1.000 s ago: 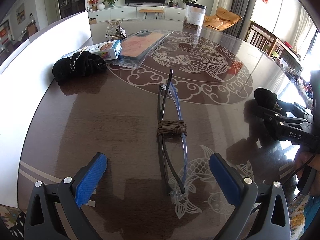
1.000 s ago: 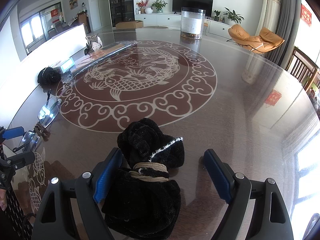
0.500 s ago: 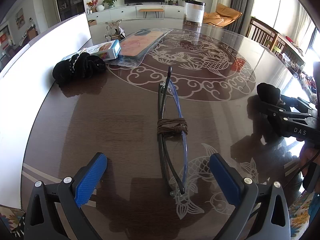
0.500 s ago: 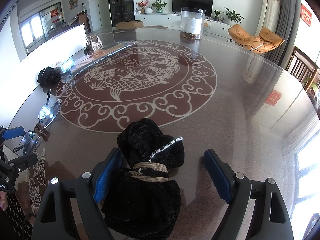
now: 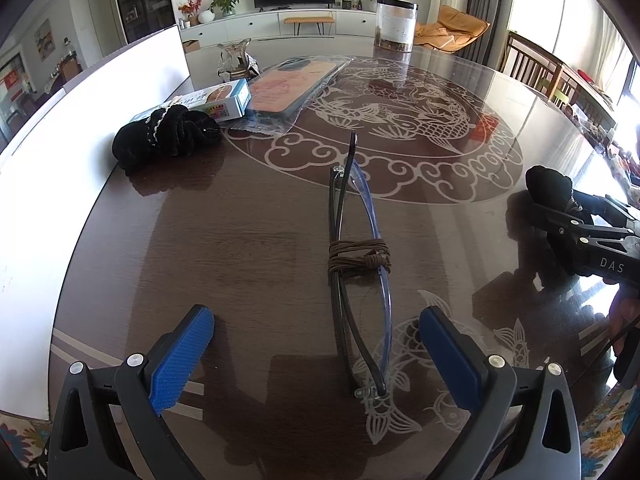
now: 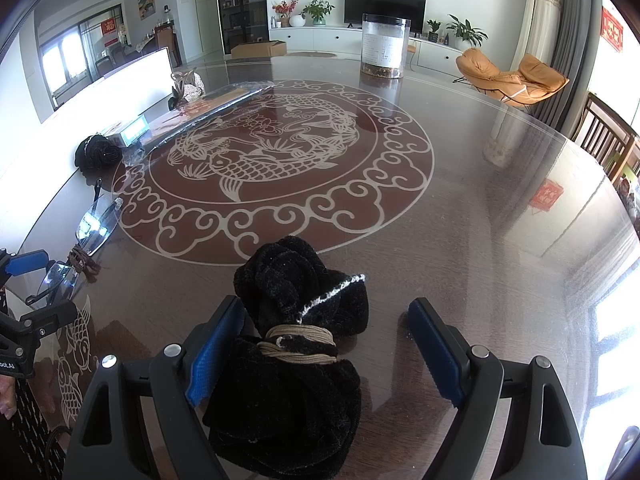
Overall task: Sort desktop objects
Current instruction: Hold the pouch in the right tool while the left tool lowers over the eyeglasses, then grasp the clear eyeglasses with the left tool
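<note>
Between the spread blue pads of the left claw (image 5: 316,344), low in its view, lie folded blue-rimmed glasses tied with brown cord (image 5: 358,264), untouched on the glossy dark wooden counter (image 5: 240,240). The right claw (image 6: 322,344) also stands open around a black velvet bundle bound with tan cord (image 6: 296,344), whose cloth meets the left pad. A second black bundle (image 5: 164,138) sits upper left. Both claws seem poised to grasp; closing squarely comes next.
</note>
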Demonstrator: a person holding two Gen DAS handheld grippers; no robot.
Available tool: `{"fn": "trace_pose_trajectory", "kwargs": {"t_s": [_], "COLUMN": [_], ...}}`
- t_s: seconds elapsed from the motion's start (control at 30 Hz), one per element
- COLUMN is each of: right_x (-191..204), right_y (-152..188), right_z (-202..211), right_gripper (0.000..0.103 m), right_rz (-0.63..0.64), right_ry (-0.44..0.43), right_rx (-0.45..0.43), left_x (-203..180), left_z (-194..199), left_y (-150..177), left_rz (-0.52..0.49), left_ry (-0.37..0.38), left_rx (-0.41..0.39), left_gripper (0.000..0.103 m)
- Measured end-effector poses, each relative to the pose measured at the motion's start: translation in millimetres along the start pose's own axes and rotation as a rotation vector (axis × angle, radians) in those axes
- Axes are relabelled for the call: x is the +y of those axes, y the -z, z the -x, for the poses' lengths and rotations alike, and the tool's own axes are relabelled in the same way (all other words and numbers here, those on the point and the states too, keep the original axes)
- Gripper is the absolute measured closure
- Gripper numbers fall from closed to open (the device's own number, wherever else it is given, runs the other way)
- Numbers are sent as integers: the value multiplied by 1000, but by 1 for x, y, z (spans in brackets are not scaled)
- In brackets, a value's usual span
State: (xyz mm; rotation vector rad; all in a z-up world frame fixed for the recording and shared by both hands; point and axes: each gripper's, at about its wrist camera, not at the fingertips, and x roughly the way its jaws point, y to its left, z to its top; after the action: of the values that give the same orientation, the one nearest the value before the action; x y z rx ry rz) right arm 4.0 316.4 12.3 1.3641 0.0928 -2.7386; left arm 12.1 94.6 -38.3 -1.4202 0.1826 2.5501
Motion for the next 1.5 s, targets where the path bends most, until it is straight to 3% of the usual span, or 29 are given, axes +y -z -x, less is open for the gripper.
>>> {"fn": "trace_pose_trajectory", "kwargs": {"t_s": [0.23, 0.37, 0.83, 1.1, 1.17, 1.23, 1.3, 1.43, 1.5], "right_x": [0, 0, 0, 0, 0, -3, -9, -8, 3], "right_y": [1, 1, 3, 3, 3, 3, -4, -16, -17], "right_z": [0, -3, -4, -4, -4, -1, 0, 4, 1], "right_gripper": [18, 6, 6, 6, 4, 4, 5, 5, 11], "right_rz": [0, -6, -7, -7, -9, -8, -3, 16, 83], "right_ry": [0, 3, 3, 3, -4, -84, -173, -224, -199], "right_rx": [0, 14, 14, 14, 13, 2, 47, 166, 206], "left_x": [1, 14, 29, 8, 7, 5, 3, 7, 9], "left_z": [0, 0, -5, -18, -15, -11, -11, -5, -1], "left_y": [0, -1, -7, -31, -35, -40, -44, -36, -31], "left_rz": [3, 39, 73, -124, -149, -166, -177, -155, -133], "left_ry": [-2, -17, -37, 73, 90, 102, 101, 121, 133], "left_rx": [1, 11, 41, 41, 13, 14, 48, 42, 36], "left_gripper": [0, 0, 0, 0, 19, 76, 76, 76, 76]}}
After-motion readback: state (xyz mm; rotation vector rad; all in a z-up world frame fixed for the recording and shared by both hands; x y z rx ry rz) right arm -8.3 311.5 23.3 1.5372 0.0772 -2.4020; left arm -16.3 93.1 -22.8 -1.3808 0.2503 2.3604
